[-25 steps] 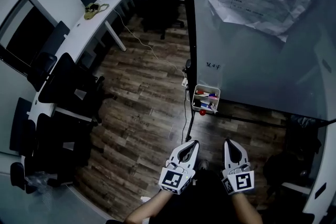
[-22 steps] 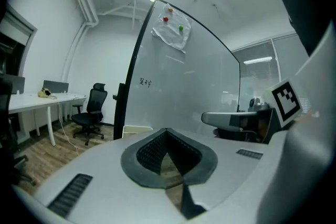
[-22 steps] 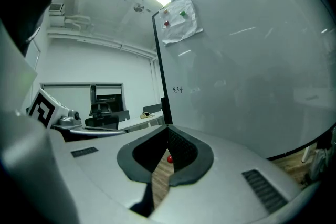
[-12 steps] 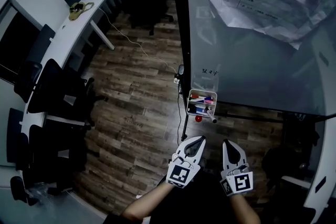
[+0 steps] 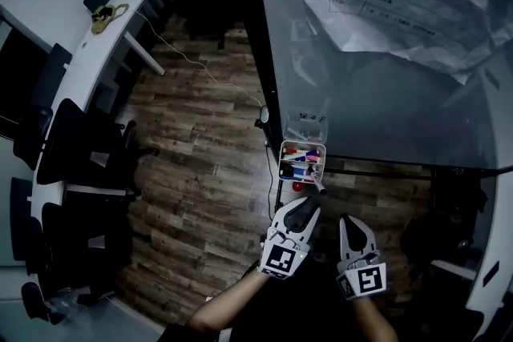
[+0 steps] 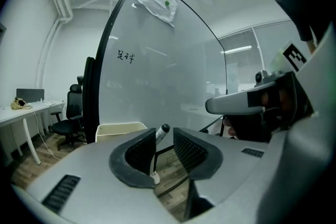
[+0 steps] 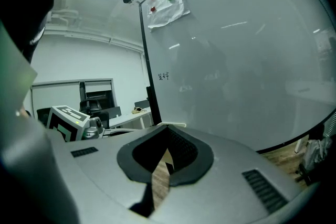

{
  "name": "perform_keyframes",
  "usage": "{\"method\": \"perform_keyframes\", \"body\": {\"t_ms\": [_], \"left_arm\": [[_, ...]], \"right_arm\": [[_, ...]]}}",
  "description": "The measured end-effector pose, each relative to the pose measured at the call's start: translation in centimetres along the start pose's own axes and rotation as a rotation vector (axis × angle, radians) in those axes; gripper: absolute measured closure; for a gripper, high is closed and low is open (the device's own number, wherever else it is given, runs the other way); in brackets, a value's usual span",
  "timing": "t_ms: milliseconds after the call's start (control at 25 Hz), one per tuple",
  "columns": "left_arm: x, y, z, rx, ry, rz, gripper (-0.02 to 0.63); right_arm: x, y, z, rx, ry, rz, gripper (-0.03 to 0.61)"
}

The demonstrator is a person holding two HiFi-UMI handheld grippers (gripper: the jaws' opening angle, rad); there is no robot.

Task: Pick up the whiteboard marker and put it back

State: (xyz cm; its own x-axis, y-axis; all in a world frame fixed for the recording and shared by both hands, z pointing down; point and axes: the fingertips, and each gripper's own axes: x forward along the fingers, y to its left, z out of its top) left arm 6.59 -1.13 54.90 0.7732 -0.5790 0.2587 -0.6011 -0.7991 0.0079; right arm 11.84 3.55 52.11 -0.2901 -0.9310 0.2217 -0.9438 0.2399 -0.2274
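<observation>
My left fingers [image 6: 137,153] stand half apart. They have just been opening, and nothing is pressed between them. Through their gap I see the marker [image 6: 161,134], a little ahead of the tips, slanted, with its black cap upward. As far as I can judge it is not yet between the pads: it is in line with the gap, but further out. My right fingers [image 7: 181,152] are closed together at the tips and hold nothing. They hang just beside the left ones and have no part in this step.

The marker sticks out at the corner of the box [image 6: 119,127], which hangs low on the whiteboard [image 6: 157,71]. In the head view the other pens [image 5: 300,159] lie inside this box. Below everything is the wooden floor [image 5: 200,164].

I judge that the step in hand is the approach for the pick: the fingers are prepared, but the grasp is not made. The next move asks me to bring the left fingers forward until the marker's body, below the cap, stands between the pads, and then to close on it. The gap is not very wide, so I must keep it in line with the slanted marker. Otherwise one tip may push the marker aside or knock the box.
</observation>
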Motion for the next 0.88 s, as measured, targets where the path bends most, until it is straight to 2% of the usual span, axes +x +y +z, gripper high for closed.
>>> {"method": "perform_keyframes", "body": {"t_ms": [80, 120, 520, 880], "left_arm": [[0.6, 0.1, 0.0, 0.006, 0.004, -0.002, 0.473], [0.9, 0.1, -0.2, 0.012, 0.004, -0.004, 0.463], [2.8, 0.2, -1.3, 0.005, 0.039, -0.011, 0.453], [4.2, 0.9, -0.4, 0.003, 0.018, -0.016, 0.453]], "right_arm": [[0.2, -0.3, 0.2, 0.022, -0.007, -0.007, 0.565], [0.3, -0.4, 0.2, 0.032, -0.008, -0.010, 0.565], [0.6, -1.0, -0.4, 0.052, 0.006, -0.031, 0.565], [0.9, -1.9, -0.8, 0.042, 0.020, -0.045, 0.565]]}}
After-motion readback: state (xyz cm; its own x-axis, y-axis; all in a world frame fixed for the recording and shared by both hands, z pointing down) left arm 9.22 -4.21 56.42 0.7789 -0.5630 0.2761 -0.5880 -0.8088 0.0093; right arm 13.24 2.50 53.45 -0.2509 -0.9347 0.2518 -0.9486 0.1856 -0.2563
